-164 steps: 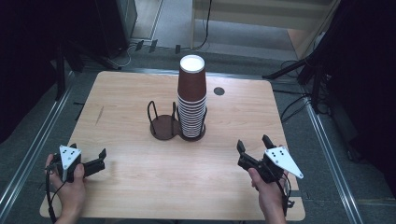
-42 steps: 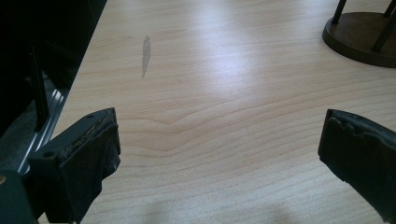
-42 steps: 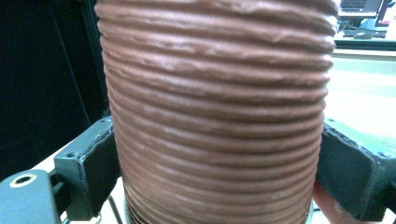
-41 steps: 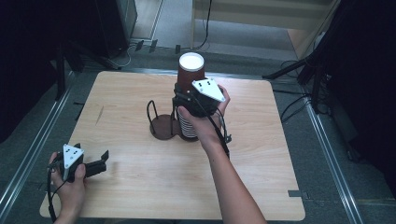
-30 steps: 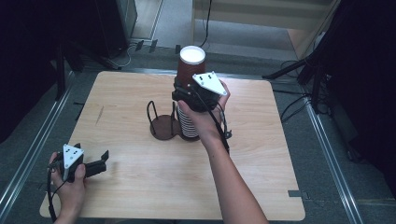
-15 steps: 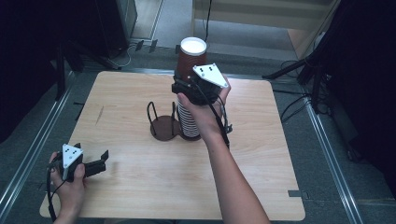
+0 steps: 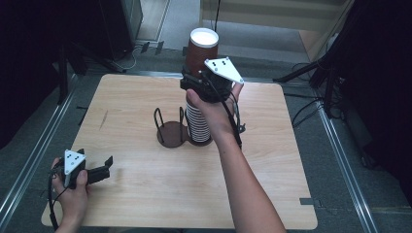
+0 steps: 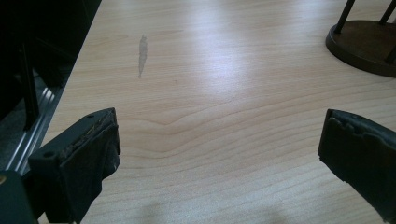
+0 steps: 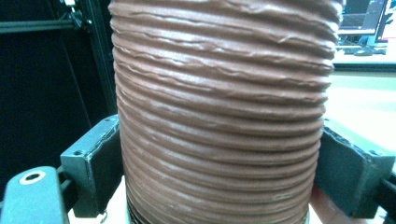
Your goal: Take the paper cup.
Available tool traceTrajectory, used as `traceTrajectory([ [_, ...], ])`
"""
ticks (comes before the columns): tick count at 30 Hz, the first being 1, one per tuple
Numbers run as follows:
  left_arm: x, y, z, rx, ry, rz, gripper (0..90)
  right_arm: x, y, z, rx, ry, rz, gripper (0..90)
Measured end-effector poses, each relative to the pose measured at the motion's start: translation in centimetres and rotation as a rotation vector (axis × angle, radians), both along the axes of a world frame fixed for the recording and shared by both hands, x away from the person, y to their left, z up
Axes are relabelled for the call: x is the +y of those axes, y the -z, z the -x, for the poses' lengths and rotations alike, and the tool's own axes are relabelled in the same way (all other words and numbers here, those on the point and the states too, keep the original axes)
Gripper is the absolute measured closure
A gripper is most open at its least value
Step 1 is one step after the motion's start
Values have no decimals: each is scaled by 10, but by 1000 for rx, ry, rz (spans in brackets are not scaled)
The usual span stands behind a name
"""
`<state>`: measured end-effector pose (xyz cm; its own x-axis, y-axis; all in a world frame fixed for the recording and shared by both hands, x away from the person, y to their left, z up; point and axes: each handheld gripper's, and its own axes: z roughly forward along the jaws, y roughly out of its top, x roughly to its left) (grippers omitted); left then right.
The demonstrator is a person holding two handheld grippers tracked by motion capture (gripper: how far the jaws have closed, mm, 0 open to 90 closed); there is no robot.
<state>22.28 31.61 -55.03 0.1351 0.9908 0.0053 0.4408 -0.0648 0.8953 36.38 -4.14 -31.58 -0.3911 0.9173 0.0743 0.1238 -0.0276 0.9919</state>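
A ribbed brown paper cup (image 7: 201, 48) with a white inside stands upright in my right gripper (image 7: 194, 81), above the tall stack of cups (image 7: 197, 124) at the middle of the table. In the right gripper view both pads press on the brown cup (image 9: 219, 116) from either side. These jaws have just been closing with that cup between them. Beside the stack sits a dark round holder (image 7: 171, 132) with wire loops. My left gripper (image 7: 106, 167) rests open near the table's front left corner, nothing between its jaws. The left gripper (image 8: 219, 158) faces bare wood, the holder (image 8: 362, 42) far off.
The wooden table (image 7: 145, 194) has a faint grey scuff (image 7: 103, 120) at its left. Metal rails (image 7: 29, 165) run along the floor on both sides. Black stands and cables (image 7: 311, 82) crowd the far right.
My right gripper has risen with the brown cup, drawing it up off the stack. The left gripper has stayed where it was.
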Motion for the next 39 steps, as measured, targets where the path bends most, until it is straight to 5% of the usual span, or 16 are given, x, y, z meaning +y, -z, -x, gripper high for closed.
traceTrajectory([
  [4,0,0,0,1,1,2,0,-4,-12,3,-3,-9,-48,117],
  [12,1,0,0,1,5,7,0,-9,-23,5,-27,8,-49,116],
  [39,1,0,0,5,1,12,0,-69,-18,4,-30,134,-49,112],
])
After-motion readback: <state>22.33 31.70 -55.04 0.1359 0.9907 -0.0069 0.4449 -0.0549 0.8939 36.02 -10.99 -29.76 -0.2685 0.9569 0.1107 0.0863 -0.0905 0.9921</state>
